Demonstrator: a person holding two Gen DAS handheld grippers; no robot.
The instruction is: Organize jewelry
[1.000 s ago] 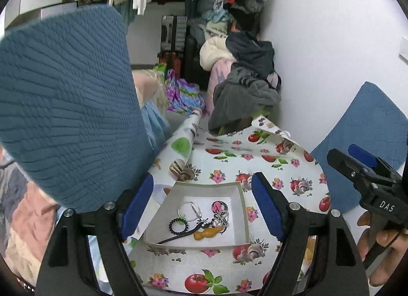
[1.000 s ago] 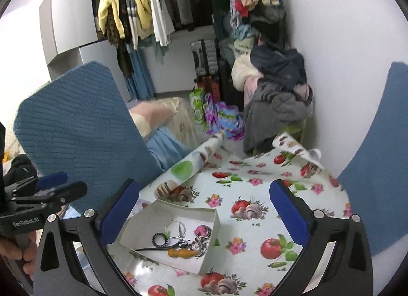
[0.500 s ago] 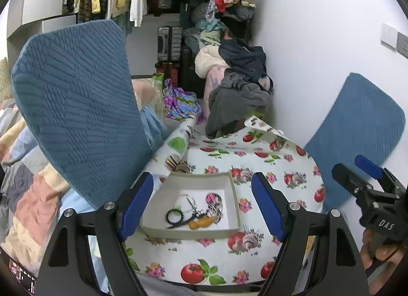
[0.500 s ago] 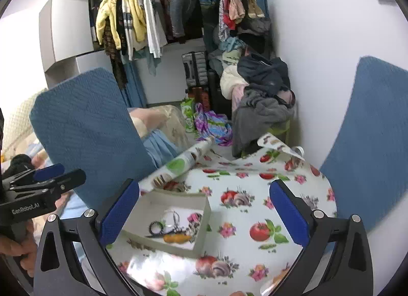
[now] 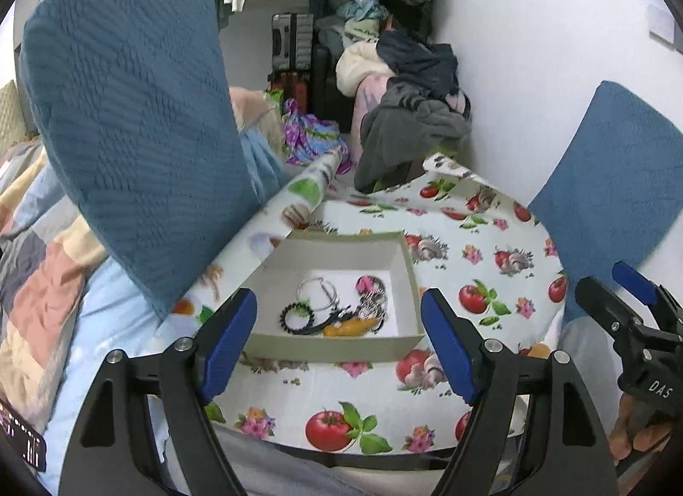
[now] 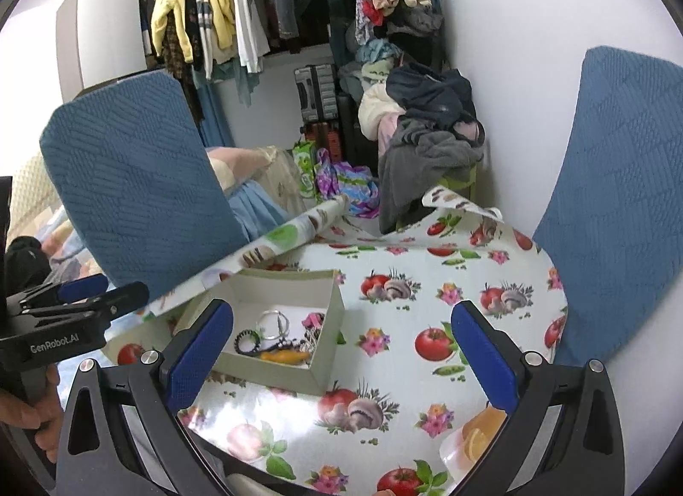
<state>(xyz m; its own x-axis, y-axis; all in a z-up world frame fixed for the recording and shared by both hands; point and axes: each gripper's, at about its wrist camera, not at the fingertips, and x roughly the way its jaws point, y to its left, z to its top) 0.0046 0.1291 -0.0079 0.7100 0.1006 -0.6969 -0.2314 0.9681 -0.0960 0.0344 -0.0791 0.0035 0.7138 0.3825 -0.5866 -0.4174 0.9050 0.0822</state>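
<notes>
So your left gripper (image 5: 339,340) stands wide apart with nothing between the pads, and your right gripper (image 6: 341,353) is just as open and empty. Between the left jaws lies the shallow box (image 5: 386,346) on the fruit-print tablecloth (image 5: 478,248), holding a tangled heap of jewelry (image 5: 341,308). Those pieces look light, slippery and snag-prone, so pinch the black beaded bracelet (image 5: 295,311) by its rim, apart from the rest.

blue cushions (image 5: 128,112), patterned tablecloth (image 5: 491,274) — clothes pile (image 6: 427,120)
</notes>
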